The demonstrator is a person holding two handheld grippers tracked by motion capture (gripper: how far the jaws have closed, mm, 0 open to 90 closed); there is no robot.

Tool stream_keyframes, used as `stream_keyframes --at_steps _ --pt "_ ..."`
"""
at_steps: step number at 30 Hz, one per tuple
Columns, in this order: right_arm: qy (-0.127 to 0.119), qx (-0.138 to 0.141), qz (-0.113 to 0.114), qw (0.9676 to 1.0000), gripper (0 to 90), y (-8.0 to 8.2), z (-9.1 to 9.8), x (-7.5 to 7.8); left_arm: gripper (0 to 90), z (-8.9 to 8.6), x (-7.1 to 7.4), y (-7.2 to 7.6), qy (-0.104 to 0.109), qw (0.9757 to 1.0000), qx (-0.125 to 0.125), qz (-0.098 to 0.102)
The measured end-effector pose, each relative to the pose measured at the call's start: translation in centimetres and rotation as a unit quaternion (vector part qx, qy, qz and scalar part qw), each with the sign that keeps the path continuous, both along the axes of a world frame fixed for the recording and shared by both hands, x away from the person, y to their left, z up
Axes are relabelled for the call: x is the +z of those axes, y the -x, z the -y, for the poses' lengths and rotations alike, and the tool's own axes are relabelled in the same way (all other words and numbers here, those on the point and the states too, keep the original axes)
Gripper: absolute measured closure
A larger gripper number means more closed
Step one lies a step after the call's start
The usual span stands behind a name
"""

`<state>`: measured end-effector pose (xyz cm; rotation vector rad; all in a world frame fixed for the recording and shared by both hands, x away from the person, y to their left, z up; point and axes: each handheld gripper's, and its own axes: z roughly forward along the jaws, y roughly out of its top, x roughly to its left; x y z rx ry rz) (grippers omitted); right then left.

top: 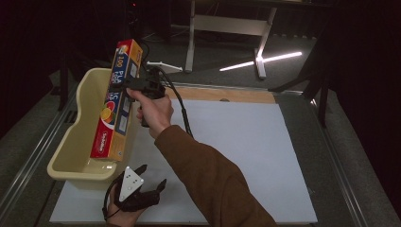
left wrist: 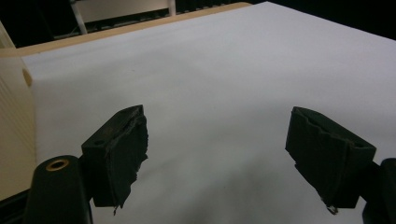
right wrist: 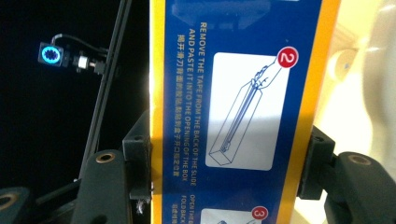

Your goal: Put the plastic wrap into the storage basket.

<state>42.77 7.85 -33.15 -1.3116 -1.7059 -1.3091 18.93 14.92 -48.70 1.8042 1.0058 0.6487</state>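
A long orange and blue box of plastic wrap (top: 117, 104) stands tilted with its lower end inside the cream plastic tub (top: 78, 142) at the table's left. My right gripper (top: 124, 87) is shut on the box near its middle. In the right gripper view the box (right wrist: 238, 107) fills the space between both jaws, its blue instruction panel facing the camera. My left gripper (top: 151, 178) rests low near the front edge, just right of the tub's front corner. In the left gripper view its fingers (left wrist: 119, 154) stand wide apart over bare white surface, holding nothing.
A white sheet (top: 246, 146) covers the table, with a wooden strip (top: 227, 94) along its far edge. The tub's wall (left wrist: 14, 121) shows at the left of the left gripper view. Beyond the table stand a desk frame (top: 227, 28) and a dark floor.
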Motion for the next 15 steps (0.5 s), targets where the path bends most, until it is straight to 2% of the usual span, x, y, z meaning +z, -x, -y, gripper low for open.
stream_keyframes --at_steps 4,9,11,15 --pt "0.002 0.003 0.0 1.0 38.7 0.1 -0.6 -0.2 20.9 0.1 0.0 0.1 0.001 1.0 0.0 0.002" --pt "-0.007 0.002 -0.007 0.9999 38.7 -0.1 -1.2 -0.6 20.9 0.5 -0.2 0.1 0.002 1.0 -0.006 -0.001" --pt "-0.006 0.004 -0.014 0.9999 38.7 -0.2 -1.5 -0.8 20.9 0.7 -0.2 0.1 -0.001 0.9999 -0.011 -0.001" --pt "-0.001 0.008 -0.013 0.9999 38.6 -0.2 -2.0 -1.3 20.9 0.8 -0.1 0.2 0.0 0.9999 -0.012 0.002"
